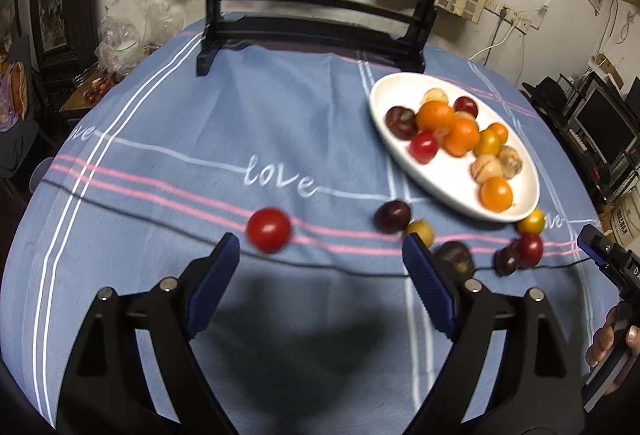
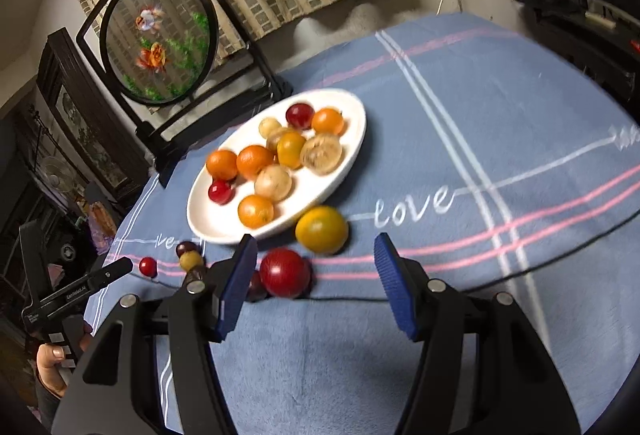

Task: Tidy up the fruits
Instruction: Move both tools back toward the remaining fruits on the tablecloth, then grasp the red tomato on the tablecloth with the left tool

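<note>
A white oval plate (image 1: 436, 179) (image 2: 208, 215) holds several orange, yellow, red, dark and tan fruits. More fruits lie loose on the blue cloth in front of it. My left gripper (image 1: 320, 241) is open and empty, with a red tomato (image 1: 269, 230) just beyond its left finger. A dark plum (image 1: 393, 216) and a yellow fruit (image 1: 421, 231) lie by its right finger. My right gripper (image 2: 316, 241) is open over a red fruit (image 2: 285, 273), which lies near its left finger with neither pad touching it. A yellow-orange fruit (image 2: 322, 230) sits just ahead, against the plate.
A black-framed round goldfish screen (image 1: 320, 35) (image 2: 160, 39) stands on the table behind the plate. A thin black cable (image 1: 160, 223) runs across the cloth under the loose fruits. The round table's edge drops off to cluttered shelves on both sides.
</note>
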Demonstrator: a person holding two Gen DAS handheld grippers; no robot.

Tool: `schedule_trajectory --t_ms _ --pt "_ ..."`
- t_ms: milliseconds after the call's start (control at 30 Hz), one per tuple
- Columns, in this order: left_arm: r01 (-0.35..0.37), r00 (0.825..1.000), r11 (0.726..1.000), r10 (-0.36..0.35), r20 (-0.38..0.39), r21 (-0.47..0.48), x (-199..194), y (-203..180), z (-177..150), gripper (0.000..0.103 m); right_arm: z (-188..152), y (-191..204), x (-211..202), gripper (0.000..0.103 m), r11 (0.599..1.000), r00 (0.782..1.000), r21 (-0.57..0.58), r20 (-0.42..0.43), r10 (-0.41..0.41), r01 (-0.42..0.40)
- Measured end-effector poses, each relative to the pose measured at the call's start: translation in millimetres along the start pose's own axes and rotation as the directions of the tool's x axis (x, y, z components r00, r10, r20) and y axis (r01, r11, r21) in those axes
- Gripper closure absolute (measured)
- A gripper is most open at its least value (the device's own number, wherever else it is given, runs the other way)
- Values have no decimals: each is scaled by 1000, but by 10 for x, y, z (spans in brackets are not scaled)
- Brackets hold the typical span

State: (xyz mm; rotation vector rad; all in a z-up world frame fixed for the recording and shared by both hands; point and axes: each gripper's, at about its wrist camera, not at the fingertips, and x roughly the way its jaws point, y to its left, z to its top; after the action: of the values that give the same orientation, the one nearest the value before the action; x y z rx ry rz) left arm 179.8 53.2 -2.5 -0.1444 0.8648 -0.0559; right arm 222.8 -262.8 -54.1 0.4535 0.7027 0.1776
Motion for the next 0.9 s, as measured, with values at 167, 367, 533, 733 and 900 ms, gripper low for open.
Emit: schedule_trajectory --t_ms 167,367,533,733,900 --pt "-39 999 999 39 -14 -2 119 106 -113 17 -34 3 47 42 1000 1000 -19 -3 18 -18" --pt "-76 997 997 76 -28 -8 260 168 -138 17 -70 72 93 42 998 1000 -62 -18 9 -10" --pt "-118 992 993 117 -39 0 299 194 -133 17 -110 215 106 42 992 999 -125 -30 15 -19" --pt "-188 980 981 190 -51 48 270 72 15 17 -156 344 116 42 983 999 -178 -41 25 -32" --pt "-168 985 985 169 -28 46 383 91 -21 17 -159 367 127 41 982 999 -189 -43 16 -24"
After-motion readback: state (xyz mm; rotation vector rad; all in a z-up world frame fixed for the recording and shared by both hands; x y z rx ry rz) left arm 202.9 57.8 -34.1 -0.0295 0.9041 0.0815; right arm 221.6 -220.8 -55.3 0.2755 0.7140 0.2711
